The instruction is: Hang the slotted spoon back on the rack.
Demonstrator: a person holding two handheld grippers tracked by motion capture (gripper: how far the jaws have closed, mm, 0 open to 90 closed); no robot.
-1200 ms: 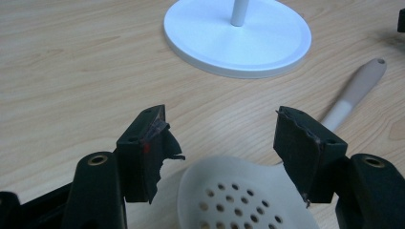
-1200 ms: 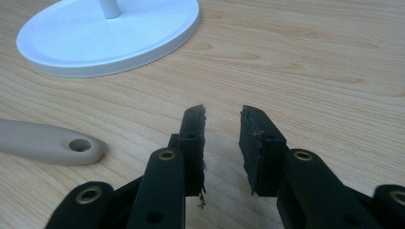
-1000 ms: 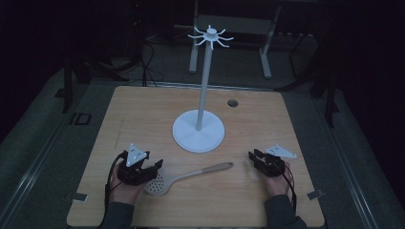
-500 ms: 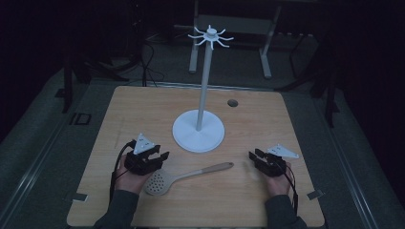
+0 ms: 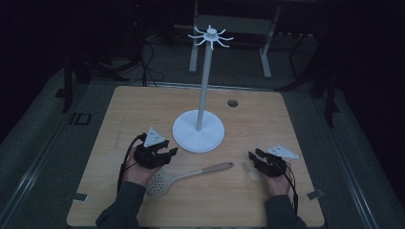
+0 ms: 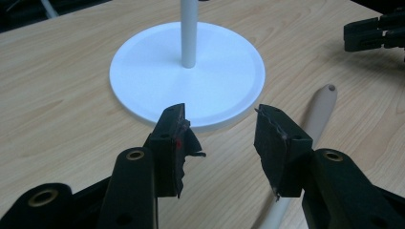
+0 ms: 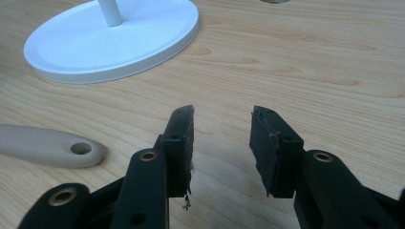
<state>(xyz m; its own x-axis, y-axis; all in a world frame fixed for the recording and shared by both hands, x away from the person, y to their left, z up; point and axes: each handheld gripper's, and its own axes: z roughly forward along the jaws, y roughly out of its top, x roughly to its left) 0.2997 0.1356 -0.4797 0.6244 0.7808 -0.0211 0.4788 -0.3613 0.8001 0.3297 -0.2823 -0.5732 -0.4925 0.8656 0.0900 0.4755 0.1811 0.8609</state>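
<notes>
— Beige plastic, by the look of it: the slotted spoon [image 5: 184, 175] lies flat on the wooden table [image 5: 267, 119], its perforated head near the left gripper [image 5: 167, 153] and its handle [image 7: 47, 145] slanting toward the right gripper [image 5: 253, 156].

— How do you reckon it handles?

— Light and stiff, I'd judge, and a bit slick. The handle is the place to take it, around the middle, where it's narrow and even. The hanging hole [image 7: 80, 149] at its end should stay free if it is meant for a hook on the white stand [image 5: 199, 129].

— And the grippers?

— Both empty. The left one's jaws have just been widening a little after narrowing, with bare table between them and the handle just beside one jaw. The right one's jaws have just been opening, nothing between them, the handle's tip off to one side.

— Risks?

— Pinching it so low against the table could make it skid.
</notes>
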